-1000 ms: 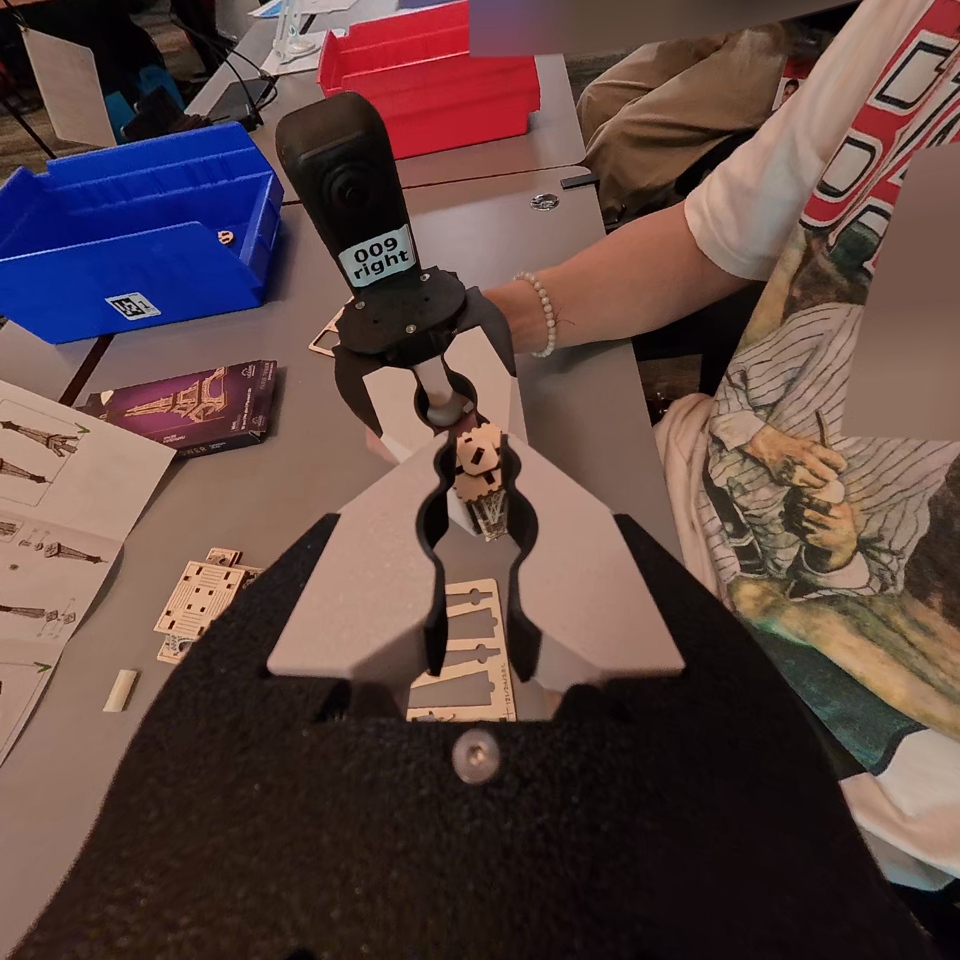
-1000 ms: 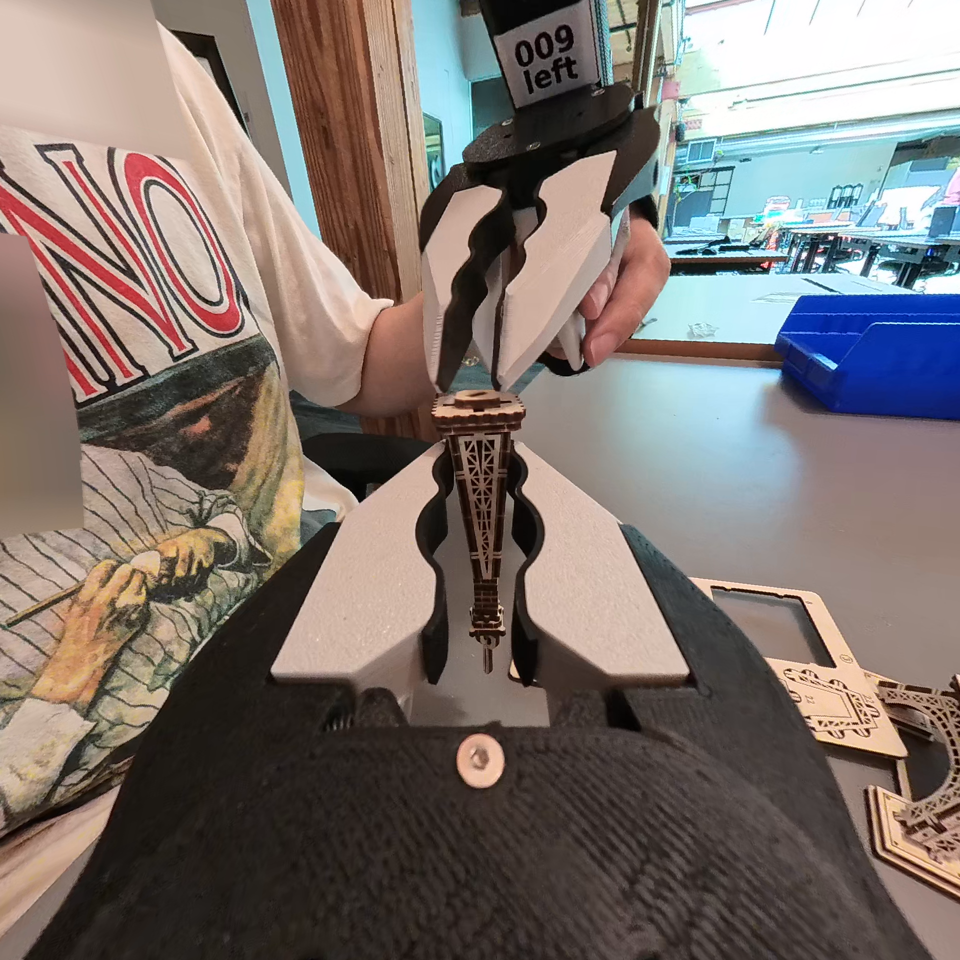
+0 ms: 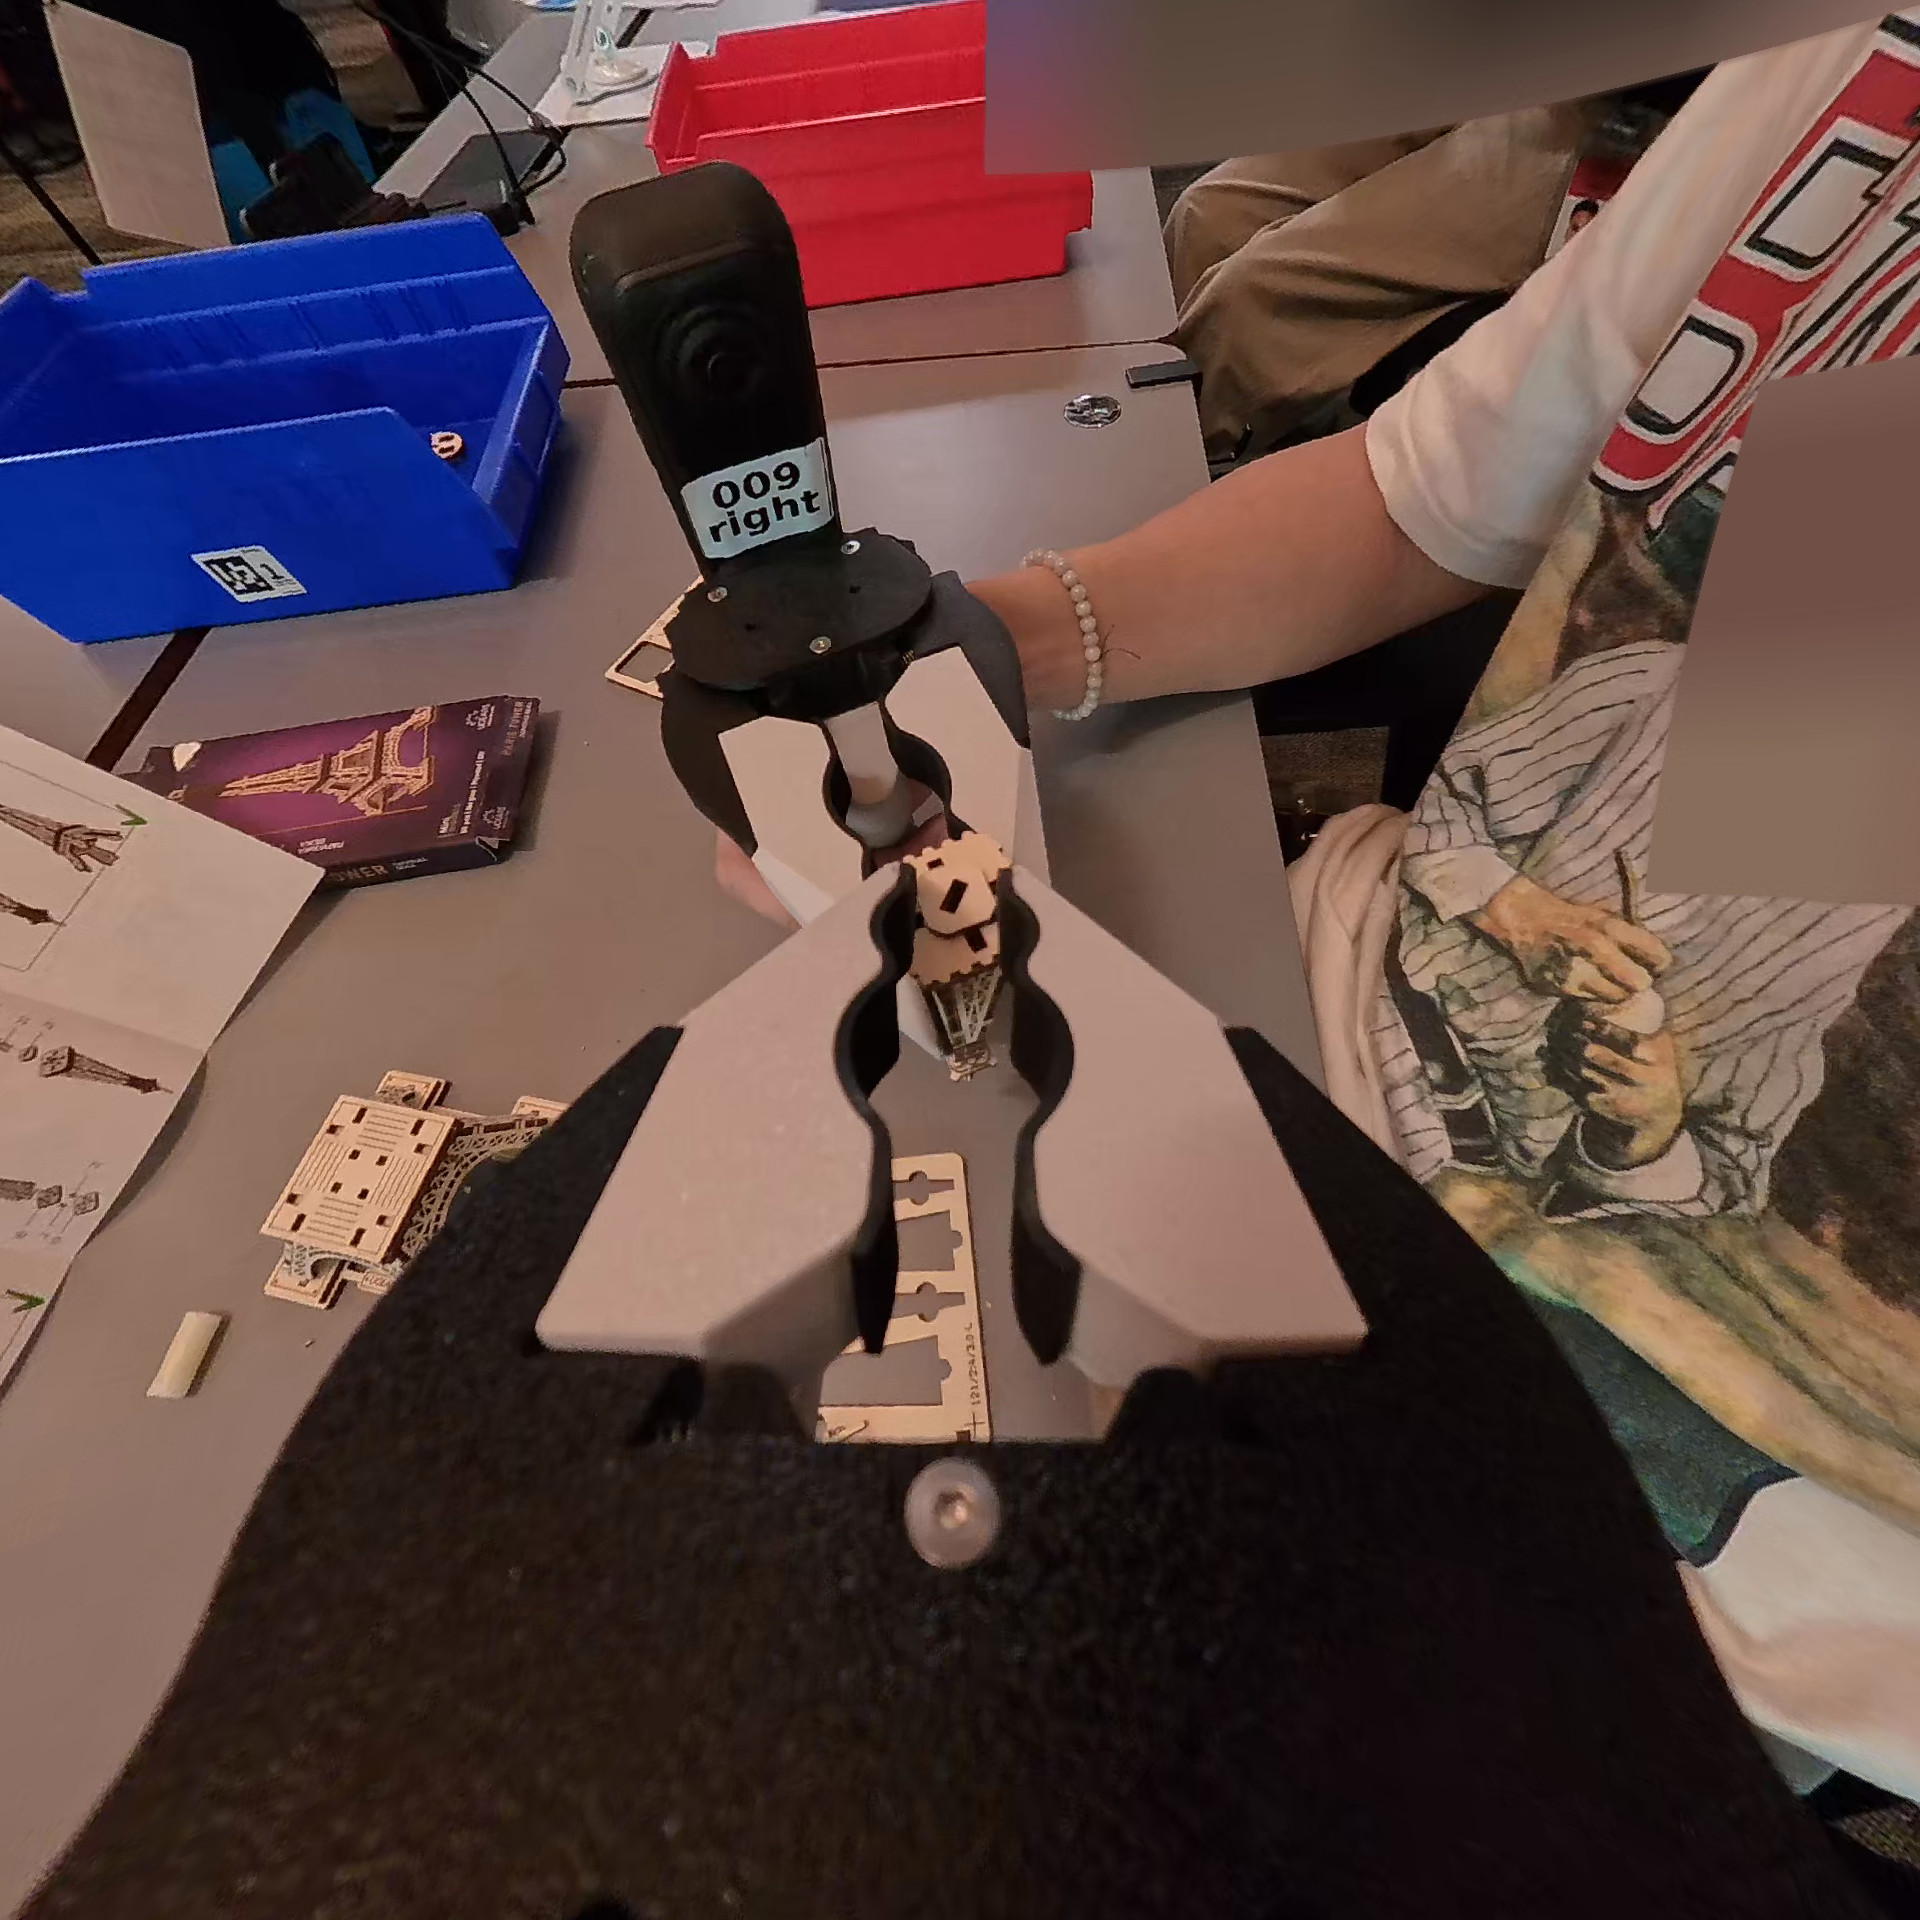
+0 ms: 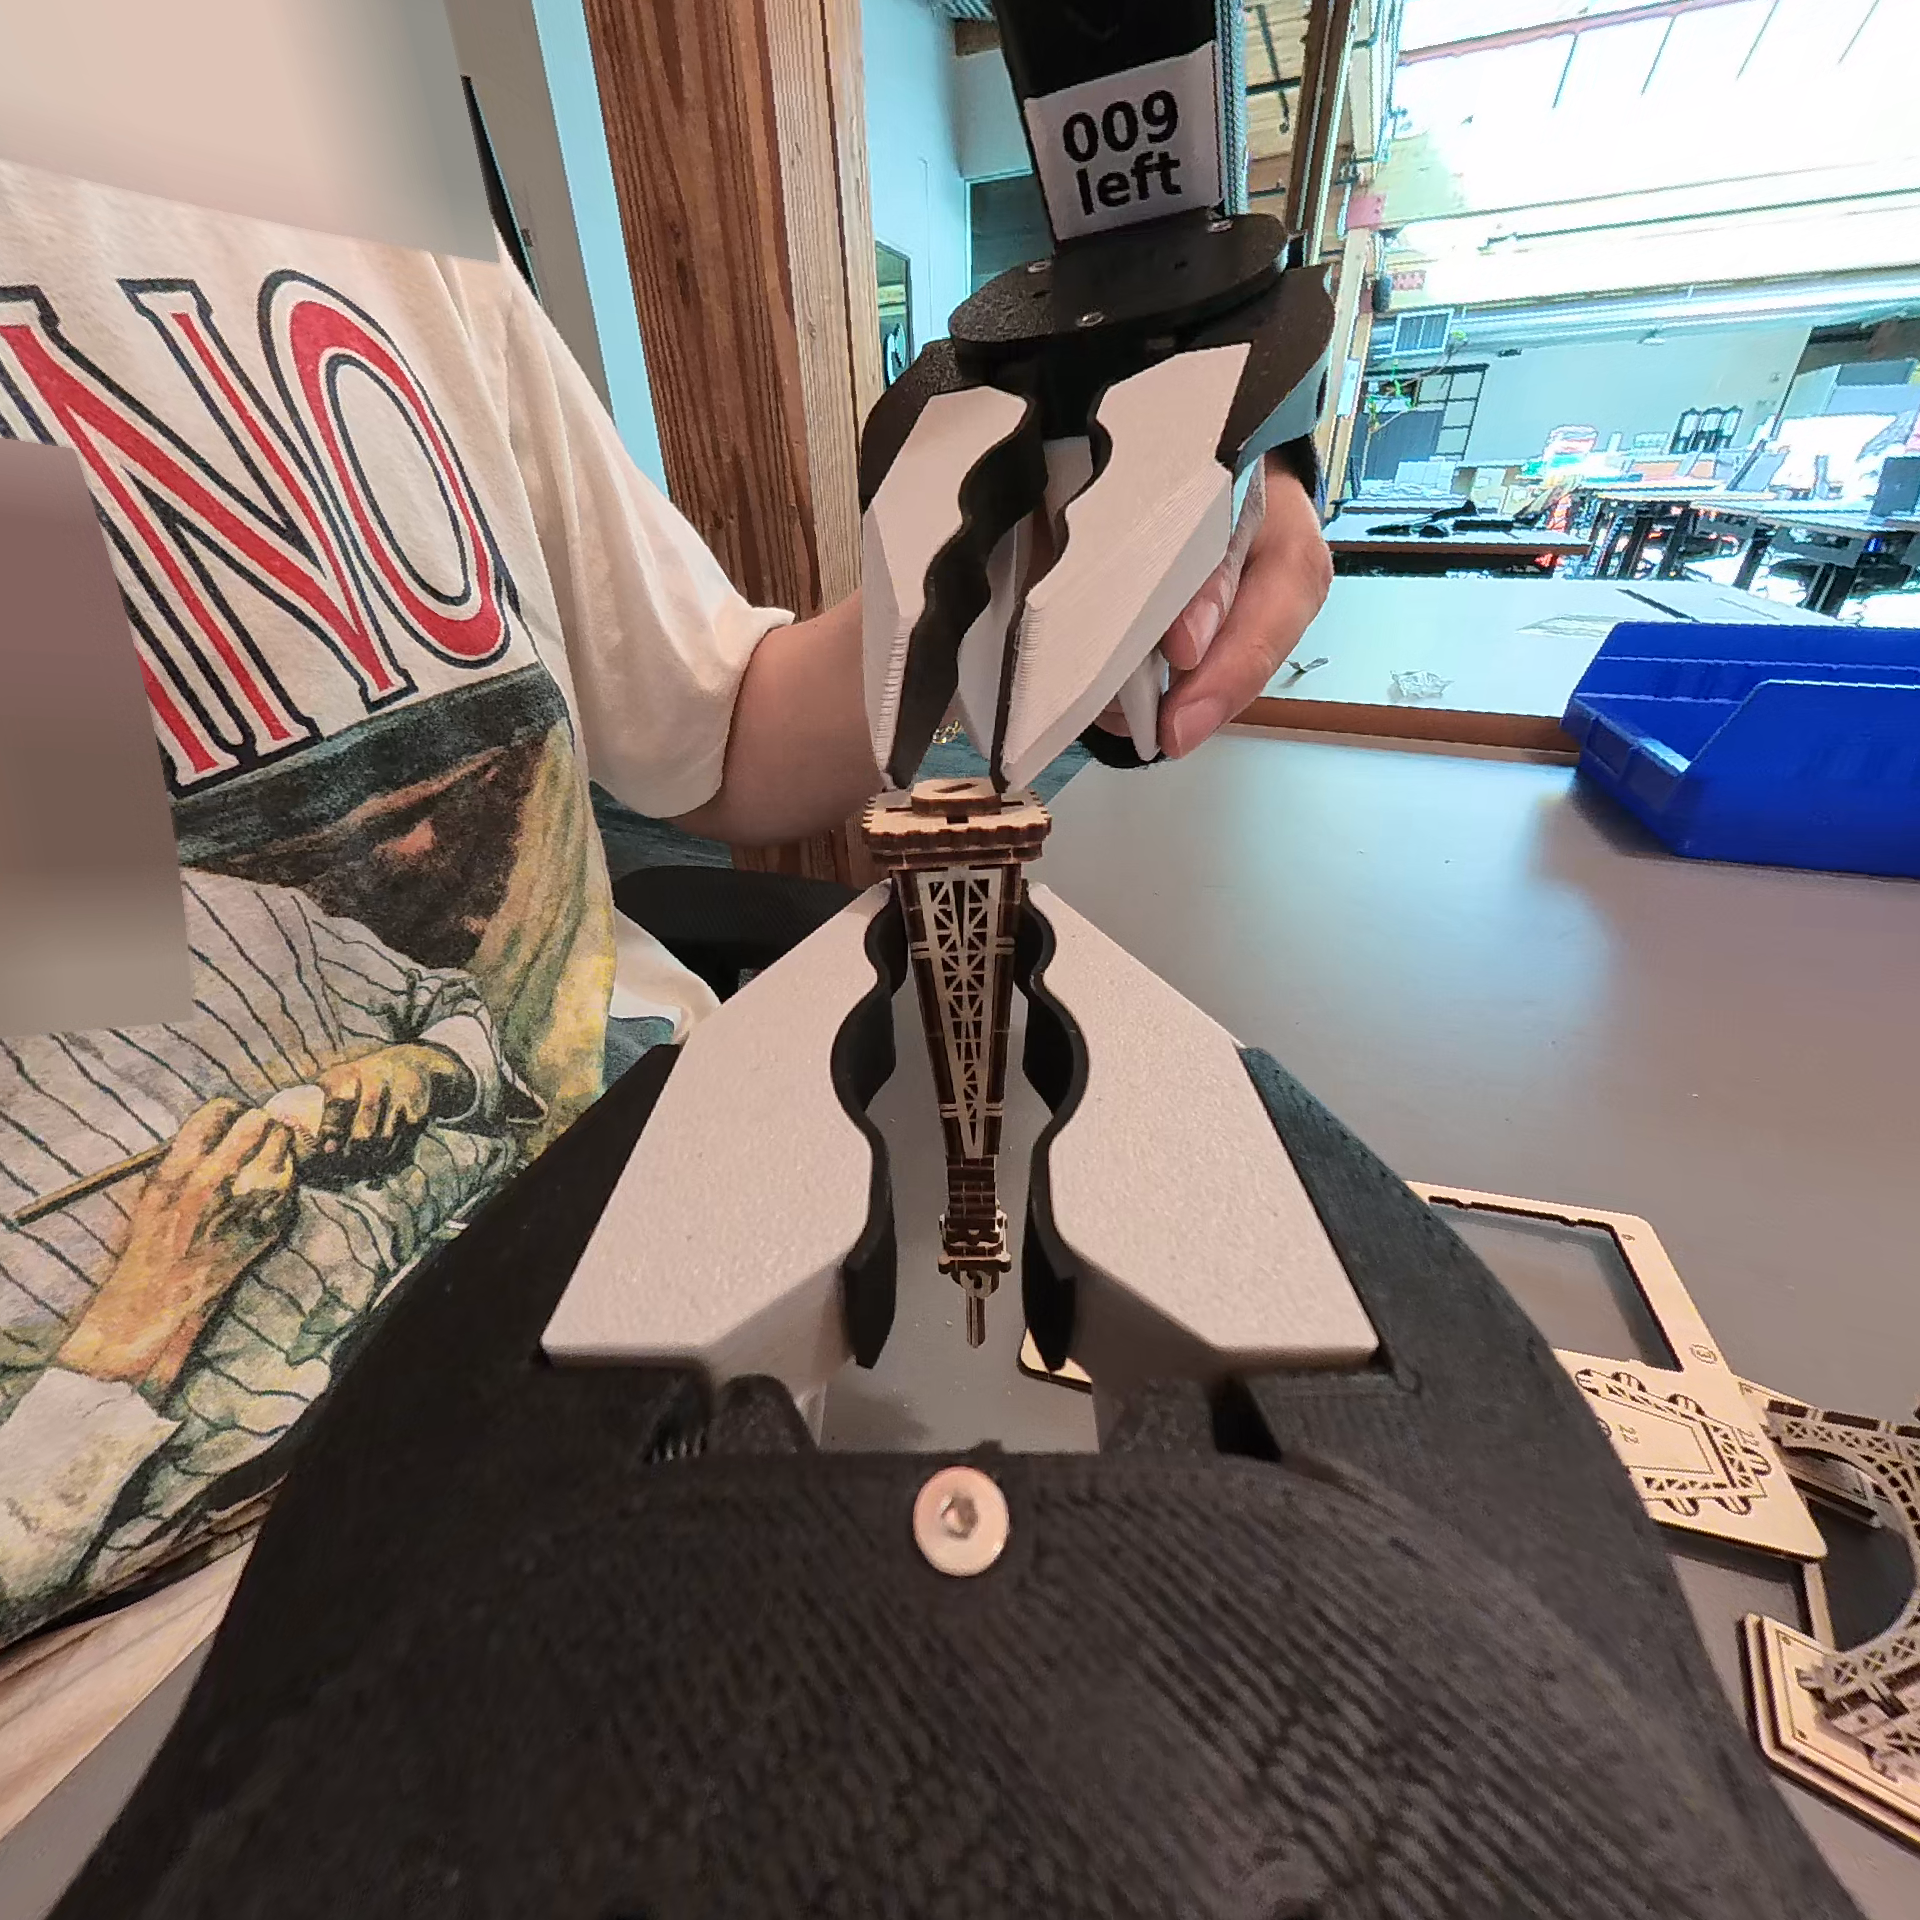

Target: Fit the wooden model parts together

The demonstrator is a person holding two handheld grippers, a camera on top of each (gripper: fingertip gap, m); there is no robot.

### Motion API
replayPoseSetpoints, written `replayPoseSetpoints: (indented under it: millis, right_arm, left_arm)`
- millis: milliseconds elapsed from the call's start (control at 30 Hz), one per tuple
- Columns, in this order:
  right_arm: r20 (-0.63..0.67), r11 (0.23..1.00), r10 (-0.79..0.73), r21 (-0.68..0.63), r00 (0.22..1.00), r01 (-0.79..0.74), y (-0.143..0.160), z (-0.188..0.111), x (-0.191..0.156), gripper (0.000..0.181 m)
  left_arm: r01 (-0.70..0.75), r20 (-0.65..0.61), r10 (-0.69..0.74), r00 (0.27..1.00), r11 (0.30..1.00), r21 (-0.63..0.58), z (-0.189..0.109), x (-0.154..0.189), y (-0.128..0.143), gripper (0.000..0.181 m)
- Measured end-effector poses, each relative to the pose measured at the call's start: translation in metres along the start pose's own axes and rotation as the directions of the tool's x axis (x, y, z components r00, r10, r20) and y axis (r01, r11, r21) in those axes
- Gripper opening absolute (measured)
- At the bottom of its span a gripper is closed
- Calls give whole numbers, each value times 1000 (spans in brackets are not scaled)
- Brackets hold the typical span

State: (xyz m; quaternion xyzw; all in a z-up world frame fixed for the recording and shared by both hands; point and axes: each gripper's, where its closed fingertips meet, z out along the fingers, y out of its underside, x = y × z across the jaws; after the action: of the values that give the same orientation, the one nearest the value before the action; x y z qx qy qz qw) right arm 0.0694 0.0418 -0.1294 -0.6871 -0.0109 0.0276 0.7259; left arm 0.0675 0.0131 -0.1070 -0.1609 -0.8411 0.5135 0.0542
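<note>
Wooden tower section [image 4: 961, 1039] gripped by right jaws; left jaws pinch one disc [image 4: 951, 798].

A large shared workshop or maker space: a grey work surface [image 3: 1132, 790] carries blue [image 3: 260, 416] and red [image 3: 873, 135] plastic parts bins, printed assembly sheets [image 3: 94, 987], a kit box [image 3: 353, 790] and laser-cut wooden sheets [image 3: 353, 1184]. Behind a timber post [image 4: 727, 416], rows of further workbenches [image 4: 1662, 520] stretch across an open, brightly daylit hall, with another blue bin [image 4: 1756, 748] on the near surface.
</note>
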Motion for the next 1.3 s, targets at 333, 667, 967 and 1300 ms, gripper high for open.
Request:
replayPoseSetpoints:
  millis: [333,667,967,1300]
  right_arm:
    - [1,1000,-2,7,1000,2,-1,0,0,17]
    - [-21,1000,-6,-11,1000,6,4,-6,7,17]
    - [-117,1000,14,-24,993,-17,6,-17,15,17]
    - [-195,999,32,30,980,-27,4,-36,24,17]
  left_arm:
    - [-4,12,4,1000,1000,8,-1,-1,-1,15]
    - [140,208,-133,969,990,-21,-34,-48,40,14]
    - [430,189,-389,902,853,-295,-34,-58,152,9]
    - [468,238,-404,883,795,-385,-22,-44,176,8]
